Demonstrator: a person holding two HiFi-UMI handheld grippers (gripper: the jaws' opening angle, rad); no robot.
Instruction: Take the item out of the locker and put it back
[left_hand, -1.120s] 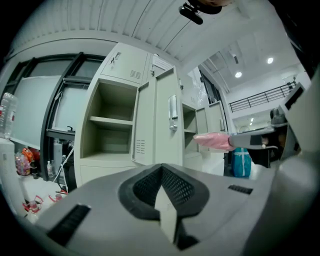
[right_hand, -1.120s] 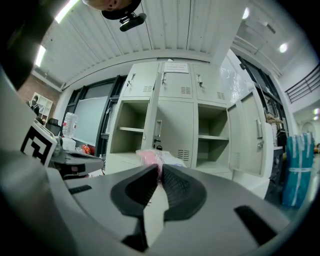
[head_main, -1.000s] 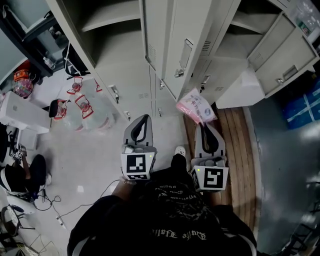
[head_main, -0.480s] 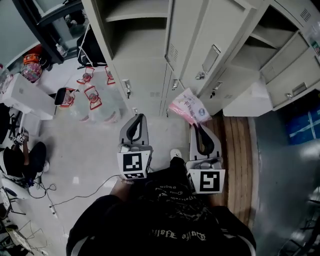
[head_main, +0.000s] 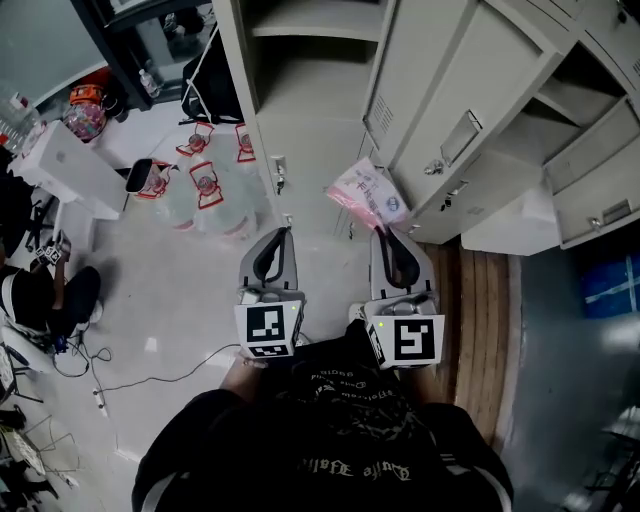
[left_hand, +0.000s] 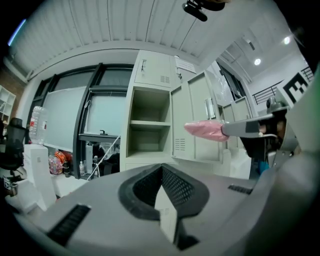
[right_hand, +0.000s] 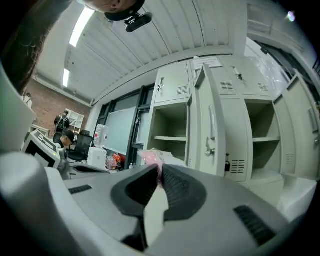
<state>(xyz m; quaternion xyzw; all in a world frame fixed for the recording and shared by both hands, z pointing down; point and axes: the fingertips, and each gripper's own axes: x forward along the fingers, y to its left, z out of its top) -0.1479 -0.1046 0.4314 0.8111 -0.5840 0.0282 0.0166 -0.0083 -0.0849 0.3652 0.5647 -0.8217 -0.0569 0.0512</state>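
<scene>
The right tongs (head_main: 386, 233) are pinched almost together on the near edge of the pink packet (head_main: 365, 195). In the right gripper view the crinkled pink wrap sits squeezed right where the jaws meet. Gripped by one edge, most of the packet sticks out ahead of the tongs, which I judge suits sliding it flat onto a shelf. The left tongs (head_main: 283, 233) sit alongside at centre frame, closed with nothing between them. They seem simply parked, since one grip is enough for so light a thing. The packet is out of the locker, in the air just above centre frame in the head view, close in front of the grey cabinets. Beyond it, at top centre, the open compartment (head_main: 310, 60) shows a bare shelf. Its door (head_main: 450, 100) is swung wide toward the upper right, leaving the mouth free for the packet's return. At upper left, wrapped water bottles (head_main: 205, 195) stand on the floor beside the locker, clear of the tongs.
</scene>
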